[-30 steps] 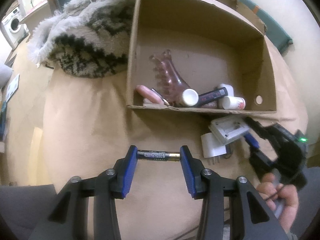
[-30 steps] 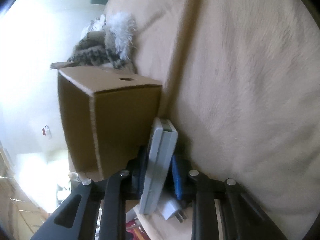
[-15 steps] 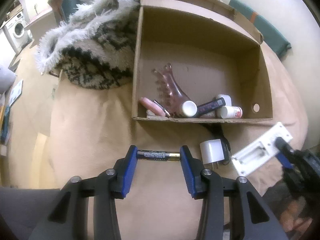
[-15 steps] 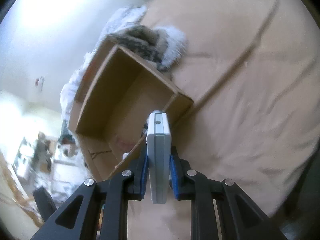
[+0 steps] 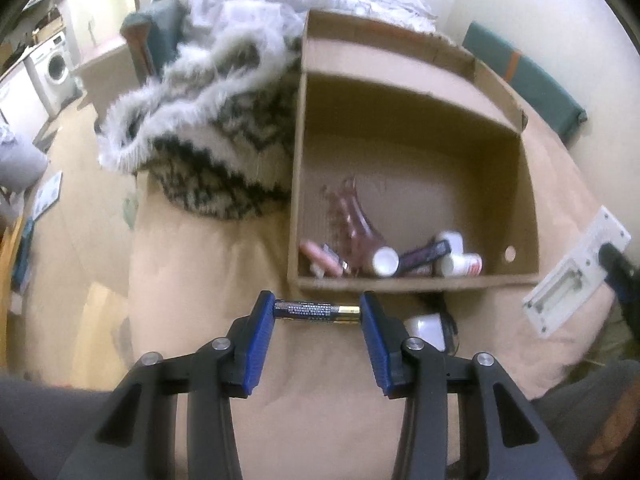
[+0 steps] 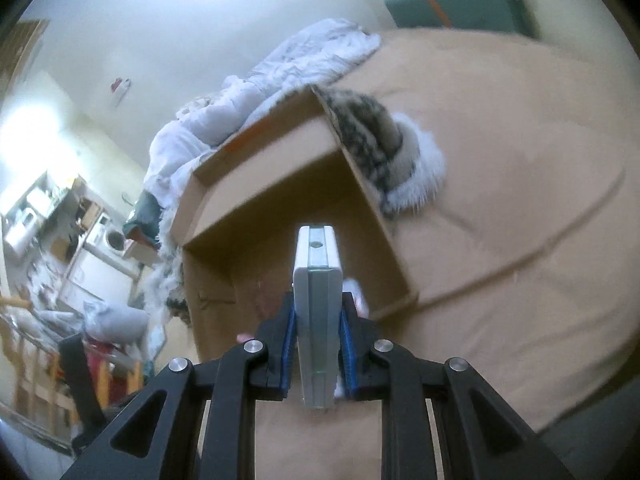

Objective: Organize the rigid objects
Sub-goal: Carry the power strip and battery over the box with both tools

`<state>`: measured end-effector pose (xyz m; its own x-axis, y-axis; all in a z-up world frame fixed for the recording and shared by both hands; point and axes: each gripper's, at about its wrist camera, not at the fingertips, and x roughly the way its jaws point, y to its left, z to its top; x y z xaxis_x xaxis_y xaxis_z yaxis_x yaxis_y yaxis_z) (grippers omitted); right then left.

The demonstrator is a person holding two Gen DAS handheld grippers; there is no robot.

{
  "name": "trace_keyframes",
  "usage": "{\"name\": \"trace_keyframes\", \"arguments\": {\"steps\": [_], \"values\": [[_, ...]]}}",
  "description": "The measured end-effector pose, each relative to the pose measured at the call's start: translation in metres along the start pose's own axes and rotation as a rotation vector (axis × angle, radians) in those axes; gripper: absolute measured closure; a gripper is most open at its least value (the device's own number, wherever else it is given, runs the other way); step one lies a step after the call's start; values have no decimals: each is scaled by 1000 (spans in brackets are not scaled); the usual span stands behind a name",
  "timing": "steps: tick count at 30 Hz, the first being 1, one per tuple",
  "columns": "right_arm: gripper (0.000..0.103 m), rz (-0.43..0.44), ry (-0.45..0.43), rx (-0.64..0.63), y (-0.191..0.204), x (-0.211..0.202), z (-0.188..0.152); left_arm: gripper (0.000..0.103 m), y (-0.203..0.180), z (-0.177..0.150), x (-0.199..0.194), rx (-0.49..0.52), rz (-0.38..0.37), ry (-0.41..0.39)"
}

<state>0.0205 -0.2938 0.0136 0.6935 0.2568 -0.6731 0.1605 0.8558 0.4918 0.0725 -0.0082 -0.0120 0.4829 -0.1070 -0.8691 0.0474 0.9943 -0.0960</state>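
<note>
Left tongs (image 5: 317, 312): black frame, blue pads (image 5: 259, 340), partly closed on a slim dark-blue and gold cylindrical battery (image 5: 316, 310) gripped end to end, crosswise, above the tan bed sheet (image 5: 192, 264) just in front of the box.

Right tongs (image 6: 317, 336): black frame, blue pads, closed nearly all the way on a flat white rectangular plastic device (image 6: 317, 304), clamped by its two broad faces with its narrow edge toward the camera. In the left wrist view this device (image 5: 576, 276) appears at the right edge, off the sheet and beside the box's right wall, with the tong tip (image 5: 618, 276) on it.

Open brown cardboard box (image 5: 416, 140): resting on the sheet, flaps up. Contents gathered along its near wall:
- translucent pink hair claw clip (image 5: 354, 220), prongs pointing away;
- pink rounded item (image 5: 318, 254) at the near left corner, kind unclear;
- white round-capped container (image 5: 385, 261);
- dark purple tube (image 5: 426, 254), lying at a slant;
- small white bottle with red print (image 5: 464, 264), on its side.

White plug adapter (image 5: 426, 330): on the sheet just in front of the box, partly hidden by the left tongs' right finger.

Fluffy white and black patterned knit (image 5: 208, 136): heaped against the box's left wall.

White crumpled bedding (image 5: 280, 4): behind the box.

Teal cushion with an orange stripe (image 5: 524, 80): beyond the box, against the wall.

White washing machine (image 5: 56, 68): far left background.
</note>
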Motion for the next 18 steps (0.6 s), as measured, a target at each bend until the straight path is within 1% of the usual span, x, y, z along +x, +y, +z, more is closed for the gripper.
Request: {"name": "trace_keyframes", "arguments": {"steps": [4, 9, 14, 18], "values": [[81, -34, -13, -92, 12, 5, 30, 63, -10, 21, -3, 25, -1, -21], [81, -82, 15, -188, 20, 27, 53, 63, -27, 45, 1, 81, 15, -47], [81, -135, 71, -244, 16, 60, 63, 63, -38, 65, 19, 106, 29, -39], [81, -189, 110, -303, 16, 86, 59, 63, -44, 72, 37, 119, 45, -28]]}}
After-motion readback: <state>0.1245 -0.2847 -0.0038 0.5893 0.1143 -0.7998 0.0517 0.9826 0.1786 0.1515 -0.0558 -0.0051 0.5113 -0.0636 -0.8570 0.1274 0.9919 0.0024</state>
